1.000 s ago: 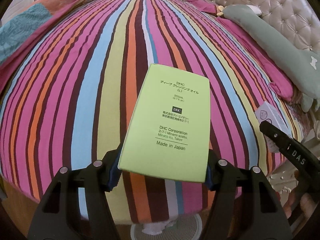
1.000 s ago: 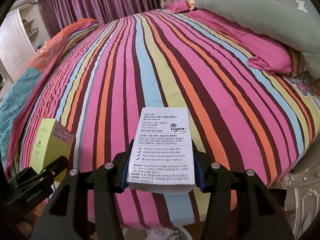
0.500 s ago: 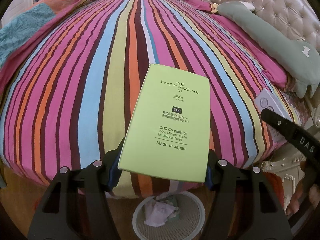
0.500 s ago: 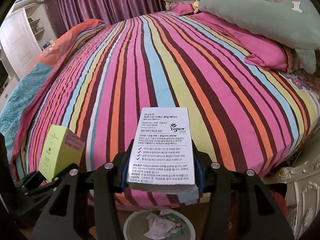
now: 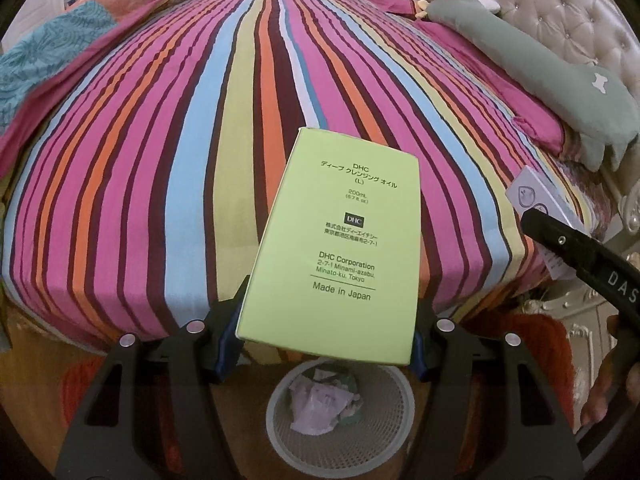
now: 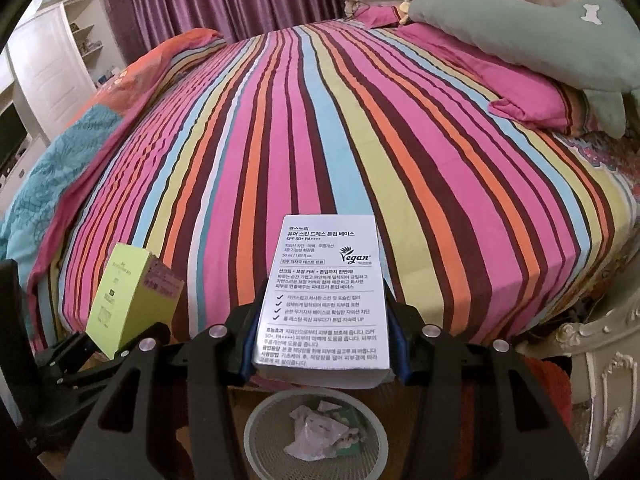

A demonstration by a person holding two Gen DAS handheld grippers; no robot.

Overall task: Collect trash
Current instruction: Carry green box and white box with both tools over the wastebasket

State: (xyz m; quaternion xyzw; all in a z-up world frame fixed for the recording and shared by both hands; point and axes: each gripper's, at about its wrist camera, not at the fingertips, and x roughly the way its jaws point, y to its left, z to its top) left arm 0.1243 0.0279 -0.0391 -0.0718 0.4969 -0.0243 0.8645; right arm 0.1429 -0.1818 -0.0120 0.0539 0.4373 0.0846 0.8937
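Observation:
My left gripper point(image 5: 322, 344) is shut on a lime-green DHC box point(image 5: 340, 240) and holds it over the bed's near edge, above a white mesh waste bin point(image 5: 276, 432) with crumpled paper inside. My right gripper point(image 6: 320, 354) is shut on a white box with Korean print point(image 6: 324, 296), held above the same bin point(image 6: 256, 440). The green box also shows in the right wrist view point(image 6: 128, 300) at lower left. The white box point(image 5: 536, 200) and the right gripper's finger show at the right of the left wrist view.
The striped bed point(image 5: 200, 160) fills both views. A green plush toy point(image 6: 540, 28) and pink pillow point(image 6: 528, 100) lie at the right by the tufted headboard point(image 5: 560, 20). A white ornate nightstand point(image 6: 608, 392) stands at lower right. Wooden floor surrounds the bin.
Both grippers have drawn back from the bed with their boxes. The waste bin has come into fuller view below them.

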